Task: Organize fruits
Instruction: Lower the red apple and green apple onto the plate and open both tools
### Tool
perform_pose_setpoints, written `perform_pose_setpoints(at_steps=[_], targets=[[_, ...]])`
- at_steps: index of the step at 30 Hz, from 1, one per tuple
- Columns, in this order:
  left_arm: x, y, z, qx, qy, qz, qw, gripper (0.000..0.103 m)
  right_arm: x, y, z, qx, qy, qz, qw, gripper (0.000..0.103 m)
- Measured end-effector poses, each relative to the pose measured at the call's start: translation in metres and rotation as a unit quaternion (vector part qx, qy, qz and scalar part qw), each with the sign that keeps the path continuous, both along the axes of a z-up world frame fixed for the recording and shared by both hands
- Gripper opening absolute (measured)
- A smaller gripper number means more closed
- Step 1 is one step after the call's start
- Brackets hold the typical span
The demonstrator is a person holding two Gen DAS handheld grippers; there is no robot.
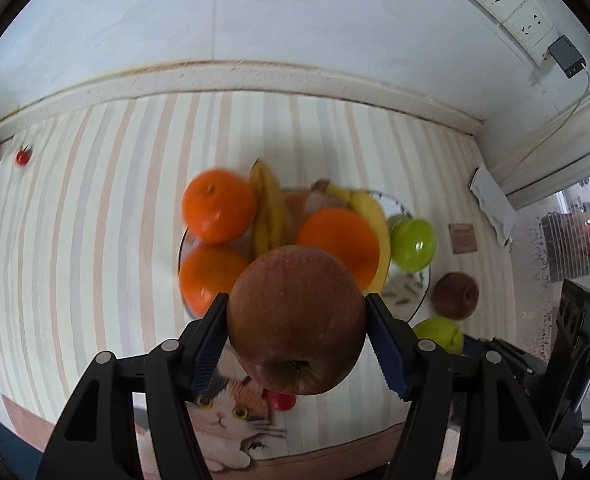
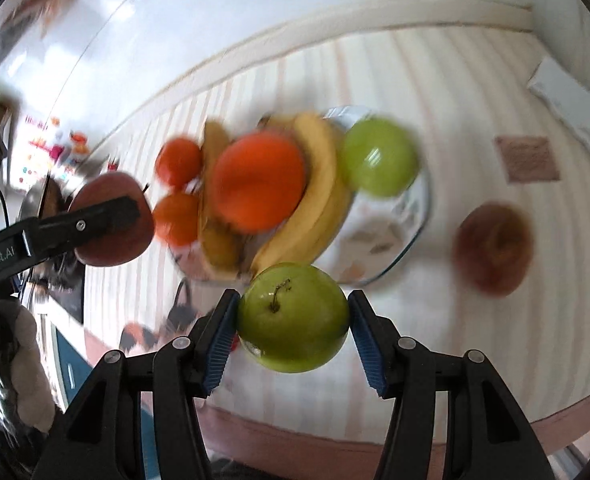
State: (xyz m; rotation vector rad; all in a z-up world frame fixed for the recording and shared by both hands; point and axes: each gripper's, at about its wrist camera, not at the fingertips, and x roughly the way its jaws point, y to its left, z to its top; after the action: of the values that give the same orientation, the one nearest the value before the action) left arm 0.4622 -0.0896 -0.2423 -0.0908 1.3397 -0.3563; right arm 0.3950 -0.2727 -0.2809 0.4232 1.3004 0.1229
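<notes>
My left gripper (image 1: 297, 320) is shut on a red apple (image 1: 297, 318) and holds it above the near edge of the glass plate (image 1: 409, 300). The plate holds oranges (image 1: 219, 210), bananas (image 1: 269, 212) and a green apple (image 1: 413, 244). My right gripper (image 2: 293, 318) is shut on a second green apple (image 2: 293, 318), held in front of the plate (image 2: 395, 240). The left gripper with its red apple (image 2: 113, 220) shows at the left of the right wrist view. Another red apple (image 2: 495, 254) lies on the table right of the plate; it also shows in the left wrist view (image 1: 455, 295).
The table has a striped cloth (image 1: 95, 240) with a cat picture at its front edge. A cherry tomato (image 1: 281, 402) lies below the held apple, another (image 1: 23, 157) at far left. A small card (image 1: 463, 239) and a white packet (image 1: 493, 204) lie at right. The wall is behind.
</notes>
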Motion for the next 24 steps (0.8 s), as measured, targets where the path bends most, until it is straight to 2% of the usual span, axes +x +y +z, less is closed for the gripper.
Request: perform_pose_setpoints(at_steps=[5,9,14,17,24], targets=[[0.041,-0.014,-0.014,0.011,0.025,-0.019,0.9994,0.064,0.023,-0.024,-0.006,-0.022,0.002,-0.013,1.000,0.058],[0.063,-0.023,-0.031,0.047,0.057,-0.047,0.9962,0.064,0.038,-0.023,-0.018,-0.037,0.010,-0.009,0.999,0.058],[0.065,-0.030,-0.047,0.063,0.075,-0.057,0.9936,0.065,0.041,-0.012,-0.033,-0.044,0.022,0.002,0.999,0.058],[0.062,-0.030,-0.046,0.070,0.066,-0.058,0.9937,0.065,0.042,-0.007,-0.039,-0.048,0.023,0.006,0.999,0.058],[0.057,-0.024,-0.047,0.070,0.076,-0.048,0.9935,0.065,0.046,-0.003,-0.049,-0.051,0.025,0.007,0.998,0.058]])
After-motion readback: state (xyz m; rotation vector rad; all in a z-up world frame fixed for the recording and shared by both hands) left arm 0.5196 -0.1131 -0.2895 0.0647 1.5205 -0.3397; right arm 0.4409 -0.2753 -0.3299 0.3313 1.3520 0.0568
